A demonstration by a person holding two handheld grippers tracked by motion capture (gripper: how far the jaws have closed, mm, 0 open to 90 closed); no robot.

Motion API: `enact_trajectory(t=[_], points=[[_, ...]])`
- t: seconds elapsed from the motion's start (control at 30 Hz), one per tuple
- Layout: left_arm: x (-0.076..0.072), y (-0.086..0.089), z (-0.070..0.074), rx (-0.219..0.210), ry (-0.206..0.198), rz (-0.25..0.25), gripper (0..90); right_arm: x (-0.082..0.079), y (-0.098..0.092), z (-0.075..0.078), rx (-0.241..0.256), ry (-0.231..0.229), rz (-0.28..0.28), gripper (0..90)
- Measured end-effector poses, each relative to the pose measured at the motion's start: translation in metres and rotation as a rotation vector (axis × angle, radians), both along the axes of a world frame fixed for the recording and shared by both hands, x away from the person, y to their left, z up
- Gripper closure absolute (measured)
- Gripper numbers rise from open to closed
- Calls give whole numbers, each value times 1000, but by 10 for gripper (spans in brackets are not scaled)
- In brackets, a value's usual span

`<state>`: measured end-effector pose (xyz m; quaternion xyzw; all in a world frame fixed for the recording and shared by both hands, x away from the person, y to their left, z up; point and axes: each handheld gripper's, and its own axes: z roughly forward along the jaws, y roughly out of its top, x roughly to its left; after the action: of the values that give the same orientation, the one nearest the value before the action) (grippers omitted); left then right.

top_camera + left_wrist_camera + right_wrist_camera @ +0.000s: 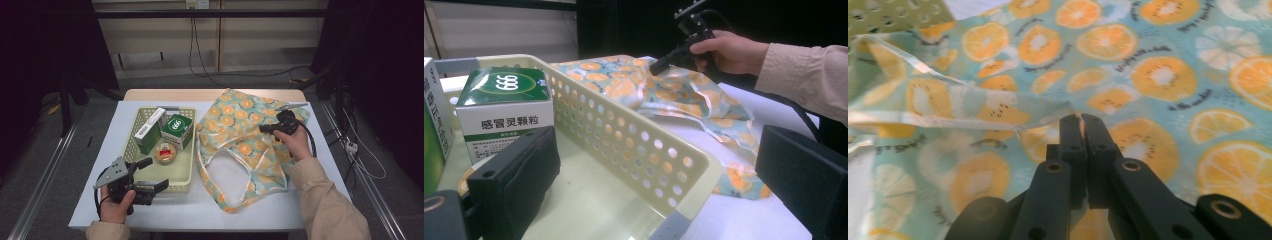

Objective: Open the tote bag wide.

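— White table [300, 205]: fruit-print bag [235, 125] flat at right, beside basket [131, 142]. Right gripper [1080, 120] pinching bag's rim fold.
— Left gripper [156, 173] spread over basket's near corner. Advise lifting rim high, keeping pinch firm.

Overhead light is hitting the desk [210, 210] evenly and throwing only soft shadows, while the room around it is falling off to near black in the high view. The left gripper view is blurring its near fingers [516, 175]; the right gripper view is smearing the bag [1158, 75] toward the frame edges.
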<state>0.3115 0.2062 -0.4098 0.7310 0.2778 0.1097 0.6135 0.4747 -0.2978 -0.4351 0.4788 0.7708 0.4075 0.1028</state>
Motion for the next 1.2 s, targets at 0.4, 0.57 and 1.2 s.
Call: enact_trajectory(t=[0.4, 0.57, 1.2], points=[[0, 0, 0, -1, -1, -2, 38, 0, -9, -8, -61, 11, -26, 701], [0, -1, -1, -2, 1, -2, 37, -9, -4, 4, -83, -41, -12, 522], [-1, -3, 0, 4, 1, -6, 37, -89, 50, 19, -57, -93, 258, 476]])
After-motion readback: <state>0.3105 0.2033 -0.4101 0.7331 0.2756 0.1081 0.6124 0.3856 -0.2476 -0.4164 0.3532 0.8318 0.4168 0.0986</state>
